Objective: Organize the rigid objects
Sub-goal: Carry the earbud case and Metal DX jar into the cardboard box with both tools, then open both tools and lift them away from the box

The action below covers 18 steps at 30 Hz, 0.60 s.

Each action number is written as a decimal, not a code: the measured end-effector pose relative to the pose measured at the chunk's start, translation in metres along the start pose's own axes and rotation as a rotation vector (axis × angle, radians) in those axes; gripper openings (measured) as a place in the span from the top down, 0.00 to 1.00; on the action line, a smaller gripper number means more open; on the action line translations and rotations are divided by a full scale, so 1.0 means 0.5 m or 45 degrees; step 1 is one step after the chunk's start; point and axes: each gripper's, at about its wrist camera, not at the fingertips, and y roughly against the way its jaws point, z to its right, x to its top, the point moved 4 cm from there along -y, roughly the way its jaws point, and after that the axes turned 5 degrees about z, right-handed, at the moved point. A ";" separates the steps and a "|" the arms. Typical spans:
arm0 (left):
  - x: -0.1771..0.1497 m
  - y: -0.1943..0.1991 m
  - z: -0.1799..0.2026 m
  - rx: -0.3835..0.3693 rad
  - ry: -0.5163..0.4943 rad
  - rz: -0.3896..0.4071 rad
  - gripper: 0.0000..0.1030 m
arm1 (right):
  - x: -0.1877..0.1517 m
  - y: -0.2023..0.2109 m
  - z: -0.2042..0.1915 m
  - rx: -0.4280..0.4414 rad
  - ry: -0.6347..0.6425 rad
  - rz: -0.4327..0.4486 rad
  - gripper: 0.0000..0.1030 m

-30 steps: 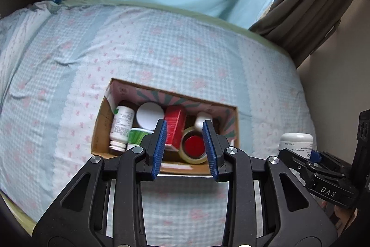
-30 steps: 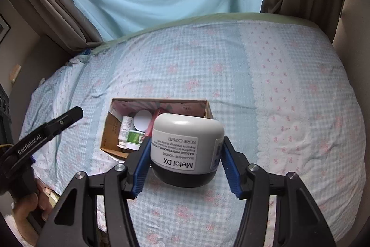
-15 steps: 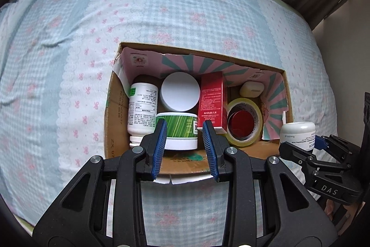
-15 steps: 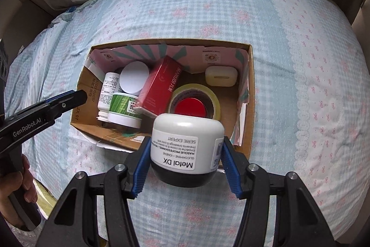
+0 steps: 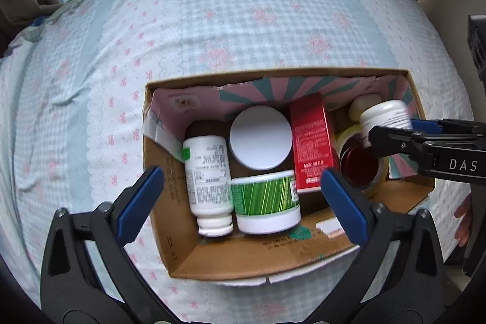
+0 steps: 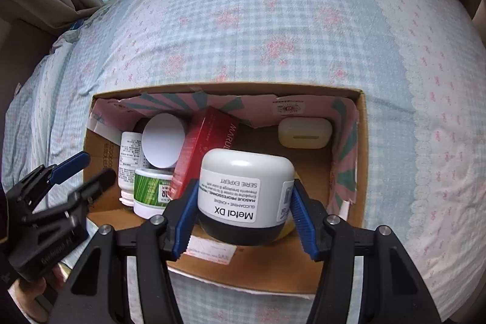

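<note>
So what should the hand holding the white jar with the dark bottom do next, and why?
Probably just finish letting go. The right gripper has the white jar with the dark base low inside the brown cardboard box, over the yellow tape roll, and its jaws are opening with the jar between them.

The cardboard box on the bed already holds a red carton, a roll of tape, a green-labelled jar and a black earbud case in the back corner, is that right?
Nearly. The earbud case in the back corner of the cardboard box is cream white, not black; the right wrist view shows it clearly. The red carton, roll of tape and green-labelled jar are all in there.
</note>
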 end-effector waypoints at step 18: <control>-0.009 0.004 0.002 0.014 0.063 -0.038 0.00 | -0.006 0.020 0.037 -0.051 -0.046 0.049 0.00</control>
